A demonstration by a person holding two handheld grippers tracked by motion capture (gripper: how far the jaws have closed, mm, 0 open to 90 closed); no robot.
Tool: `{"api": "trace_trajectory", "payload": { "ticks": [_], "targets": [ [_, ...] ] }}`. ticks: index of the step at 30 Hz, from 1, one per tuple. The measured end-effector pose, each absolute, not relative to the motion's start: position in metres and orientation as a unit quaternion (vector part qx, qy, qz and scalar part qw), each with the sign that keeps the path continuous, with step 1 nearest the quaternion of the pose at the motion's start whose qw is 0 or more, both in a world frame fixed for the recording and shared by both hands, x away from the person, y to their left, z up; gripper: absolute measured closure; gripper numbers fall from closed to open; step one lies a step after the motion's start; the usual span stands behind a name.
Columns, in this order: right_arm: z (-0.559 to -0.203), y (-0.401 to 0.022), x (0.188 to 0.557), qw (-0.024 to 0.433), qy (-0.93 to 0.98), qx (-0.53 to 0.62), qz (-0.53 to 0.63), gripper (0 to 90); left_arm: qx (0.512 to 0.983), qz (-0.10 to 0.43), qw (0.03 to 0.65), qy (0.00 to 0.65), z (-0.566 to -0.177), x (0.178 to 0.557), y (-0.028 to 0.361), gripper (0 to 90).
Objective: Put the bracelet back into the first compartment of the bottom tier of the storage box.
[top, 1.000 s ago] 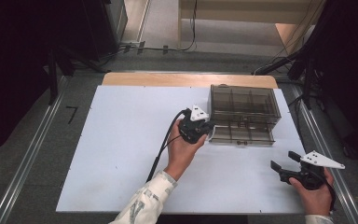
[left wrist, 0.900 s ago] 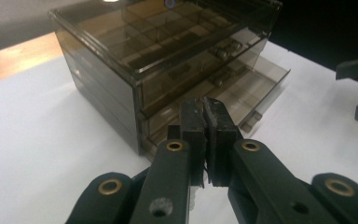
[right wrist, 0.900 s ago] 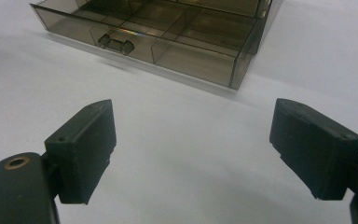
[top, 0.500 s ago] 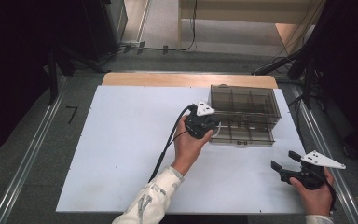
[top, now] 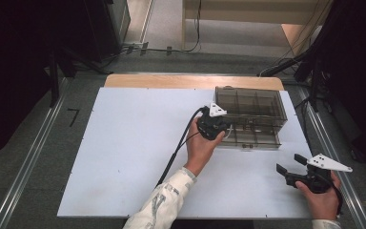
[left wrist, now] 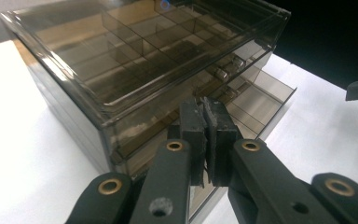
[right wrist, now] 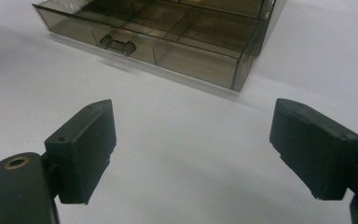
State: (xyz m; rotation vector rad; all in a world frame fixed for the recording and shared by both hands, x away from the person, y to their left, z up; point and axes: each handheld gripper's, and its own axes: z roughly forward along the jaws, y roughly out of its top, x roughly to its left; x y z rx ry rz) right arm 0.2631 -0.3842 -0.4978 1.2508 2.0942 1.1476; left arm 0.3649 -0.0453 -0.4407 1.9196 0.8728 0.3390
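Note:
A smoky see-through drawer box (top: 250,102) stands on the white board at the far right. Its bottom drawer (top: 252,140) sticks out a little toward me. My left gripper (top: 225,130) is at the box's front left corner, held by a hand in a patterned sleeve. In the left gripper view its jaws are shut (left wrist: 208,121) with the pads together, right in front of the box (left wrist: 121,56) and above the pulled-out drawer (left wrist: 261,93). My right gripper (top: 289,163) rests near the front right, open (right wrist: 191,144), facing the drawer (right wrist: 168,28) and its small handle (right wrist: 117,44).
The white board (top: 133,152) spreads wide to the left of the box. A wooden strip (top: 171,81) runs along its far edge and metal rails (top: 33,157) flank both sides. The left gripper's black cable (top: 178,145) trails back across the board.
My left hand has slid to the right and a little lower, bringing its shut gripper up against the box's front left corner. The right hand has stayed put.

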Motion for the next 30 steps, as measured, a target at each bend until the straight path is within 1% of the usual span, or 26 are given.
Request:
{"api": "trace_trajectory", "payload": {
  "ticks": [8, 24, 27, 30],
  "targets": [
    [-0.498, -0.384, 0.264, 0.221, 0.759, 0.450, 0.415, 12.9, 0.794, 0.133, 0.470, 0.362, -0.452, 0.370, -0.052, 88.6],
    [-0.498, -0.384, 0.264, 0.221, 0.759, 0.449, 0.416, 12.9, 0.808, 0.142, 0.440, 0.366, -0.472, 0.374, -0.056, 87.7],
    [-0.498, -0.384, 0.264, 0.221, 0.759, 0.449, 0.416, 12.9, 0.808, 0.138, 0.440, 0.366, -0.474, 0.374, -0.055, 80.9],
    [-0.498, -0.384, 0.264, 0.221, 0.760, 0.449, 0.415, 12.9, 0.809, 0.136, 0.441, 0.364, -0.473, 0.373, -0.054, 78.5]
  ]
}}
